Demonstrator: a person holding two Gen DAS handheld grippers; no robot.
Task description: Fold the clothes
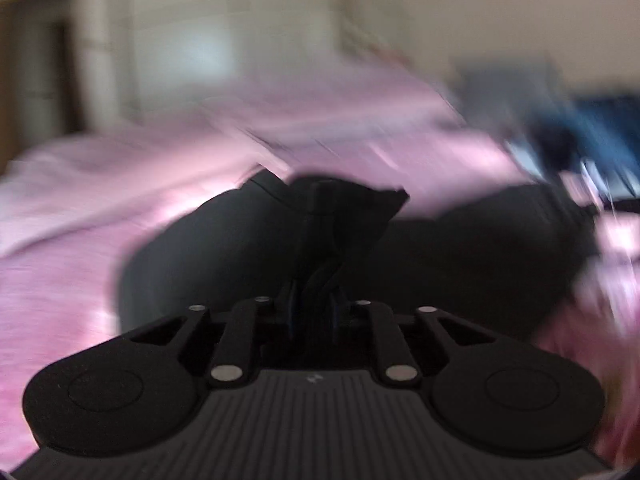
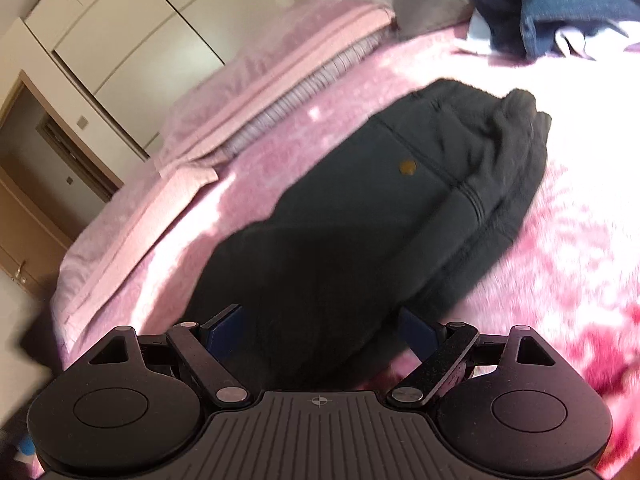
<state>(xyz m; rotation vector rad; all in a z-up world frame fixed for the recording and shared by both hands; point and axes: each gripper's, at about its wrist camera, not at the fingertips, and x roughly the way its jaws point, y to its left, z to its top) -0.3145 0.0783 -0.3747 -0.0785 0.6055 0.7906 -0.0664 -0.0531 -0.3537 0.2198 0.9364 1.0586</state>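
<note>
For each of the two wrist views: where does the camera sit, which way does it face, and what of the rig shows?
Left wrist: on the left tongs, angled down over the pink bedspread; heavy blur; jaws pinched on the black garment.
Right wrist: on the right tongs, tilted view down across the bed toward the wardrobe; jaws spread wide around the garment's near end.
Shared: black garment, bedspread, the jeans.

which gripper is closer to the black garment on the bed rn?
Left. The left gripper is pinching a fold of the black garment; the right gripper stands open at its near edge, not gripping.
</note>
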